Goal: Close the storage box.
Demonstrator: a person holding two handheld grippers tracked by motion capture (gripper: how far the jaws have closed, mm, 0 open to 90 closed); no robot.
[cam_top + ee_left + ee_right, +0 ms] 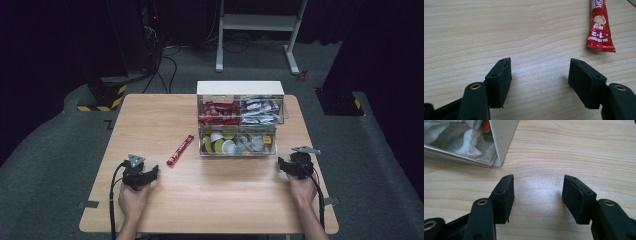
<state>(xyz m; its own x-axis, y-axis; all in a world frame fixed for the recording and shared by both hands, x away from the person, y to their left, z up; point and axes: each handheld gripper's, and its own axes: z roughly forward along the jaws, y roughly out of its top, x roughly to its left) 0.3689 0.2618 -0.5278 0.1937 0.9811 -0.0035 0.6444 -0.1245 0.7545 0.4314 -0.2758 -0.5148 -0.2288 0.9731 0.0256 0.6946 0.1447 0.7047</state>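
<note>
Left hand-held gripper (150, 174) resting on the pale wooden worktop (150, 125) — jaws wide apart, nothing between. Red stick-shaped coffee sachet (180, 149) lying flat just ahead, untouched. Clear two-tier plastic organiser box (240, 120) mid-worktop. Right hand-held gripper (285, 165) beside it — parted, empty.

Wooden table (150, 125) under me — pale grain, four-sided, standing on grey carpet. Directly on it: a clear two-tier organizer box (240, 120) with a white top, set toward the far middle, red and silver packets in the upper tier, small cups in the lower. A single red sachet (180, 149) lies flat and slantwise just left of the box — apart from it, not touching.
</note>
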